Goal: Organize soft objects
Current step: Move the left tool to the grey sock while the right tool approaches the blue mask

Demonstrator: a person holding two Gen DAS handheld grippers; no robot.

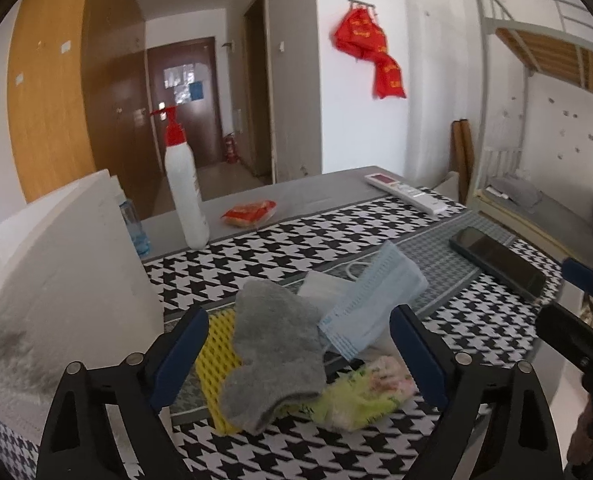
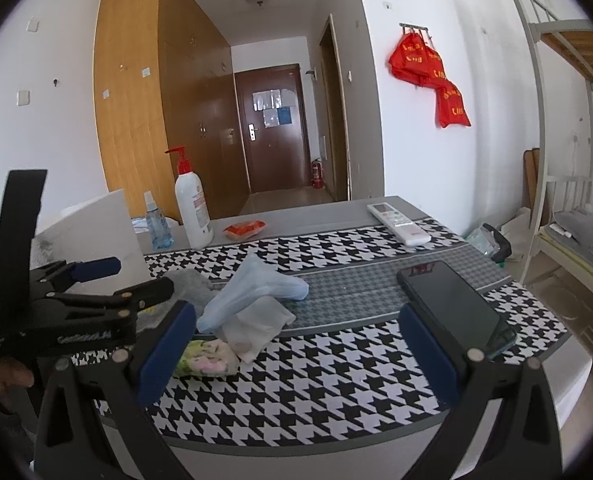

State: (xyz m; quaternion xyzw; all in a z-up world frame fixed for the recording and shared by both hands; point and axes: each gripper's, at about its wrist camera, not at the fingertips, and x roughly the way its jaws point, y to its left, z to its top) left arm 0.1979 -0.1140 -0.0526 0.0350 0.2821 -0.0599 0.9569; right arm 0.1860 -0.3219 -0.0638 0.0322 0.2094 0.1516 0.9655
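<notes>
Grey sock (image 1: 274, 356), lengthwise, seemingly toe-away.

Both cameras ride the handheld grippers, looking forward and slightly down across the houndstooth table (image 2: 336, 384) toward the brown door (image 2: 274, 128). The left one sits close over the cloth pile (image 1: 296, 344); the right, just beside it, views that pile from farther back.

Right tool (image 2: 296, 344): jaws wide, empty, over the counter's (image 2: 336, 392) near edge
Face mask (image 2: 256, 288): mid-counter, atop a wipe (image 2: 256, 326)
Phone (image 2: 454, 306): right side
</notes>
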